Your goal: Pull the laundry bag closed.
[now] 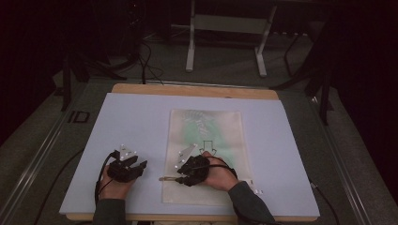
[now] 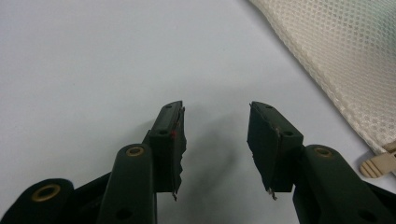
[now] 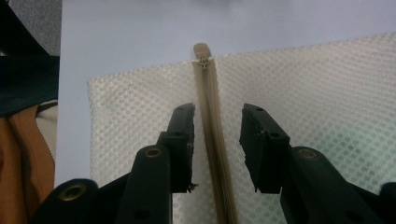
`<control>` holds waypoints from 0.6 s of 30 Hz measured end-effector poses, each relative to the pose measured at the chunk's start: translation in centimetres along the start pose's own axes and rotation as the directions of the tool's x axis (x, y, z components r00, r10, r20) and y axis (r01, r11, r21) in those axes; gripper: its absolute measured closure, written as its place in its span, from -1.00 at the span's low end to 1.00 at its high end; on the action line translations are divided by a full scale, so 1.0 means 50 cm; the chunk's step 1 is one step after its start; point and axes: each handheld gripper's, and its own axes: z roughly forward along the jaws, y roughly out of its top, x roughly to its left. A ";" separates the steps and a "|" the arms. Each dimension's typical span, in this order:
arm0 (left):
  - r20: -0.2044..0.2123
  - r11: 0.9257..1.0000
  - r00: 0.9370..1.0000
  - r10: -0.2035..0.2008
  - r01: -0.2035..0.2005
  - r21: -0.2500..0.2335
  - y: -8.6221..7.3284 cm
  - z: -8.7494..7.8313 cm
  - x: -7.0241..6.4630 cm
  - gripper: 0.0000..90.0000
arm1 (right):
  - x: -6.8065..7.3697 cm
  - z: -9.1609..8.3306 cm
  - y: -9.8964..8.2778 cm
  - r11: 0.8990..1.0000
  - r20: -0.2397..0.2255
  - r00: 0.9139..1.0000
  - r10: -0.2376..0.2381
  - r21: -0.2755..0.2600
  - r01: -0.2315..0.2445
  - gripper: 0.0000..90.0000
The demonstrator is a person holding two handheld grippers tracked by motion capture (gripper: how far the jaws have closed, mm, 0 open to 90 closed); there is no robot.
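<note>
A pale sheet covers the wooden table (image 1: 141, 89). On it lies a cream mesh bag (image 1: 204, 140) with something green inside. The right claw (image 3: 217, 140), released, straddles its zipper (image 3: 212, 140); the left claw (image 2: 215, 140) gapes beside it. Beyond, dim floor and a metal stand (image 1: 225, 28).
</note>
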 end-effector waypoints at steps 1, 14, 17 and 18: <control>0.000 1.000 1.000 -0.001 0.001 -0.001 0.000 0.000 0.000 0.23 | 0.000 0.004 0.004 1.000 -0.003 1.000 -0.001 0.000 0.001 0.48; 0.001 1.000 1.000 -0.003 0.003 -0.001 0.000 0.000 0.001 0.23 | 0.005 0.029 0.030 1.000 -0.011 1.000 -0.016 -0.001 0.016 0.61; 0.002 1.000 1.000 -0.001 0.001 0.001 0.000 0.000 0.002 0.23 | 0.007 0.036 0.040 1.000 -0.016 1.000 -0.020 -0.002 0.020 0.66; 0.002 1.000 1.000 -0.002 0.002 -0.001 0.000 0.000 0.001 0.23 | 0.007 0.038 0.042 1.000 -0.016 1.000 -0.021 0.002 0.021 0.67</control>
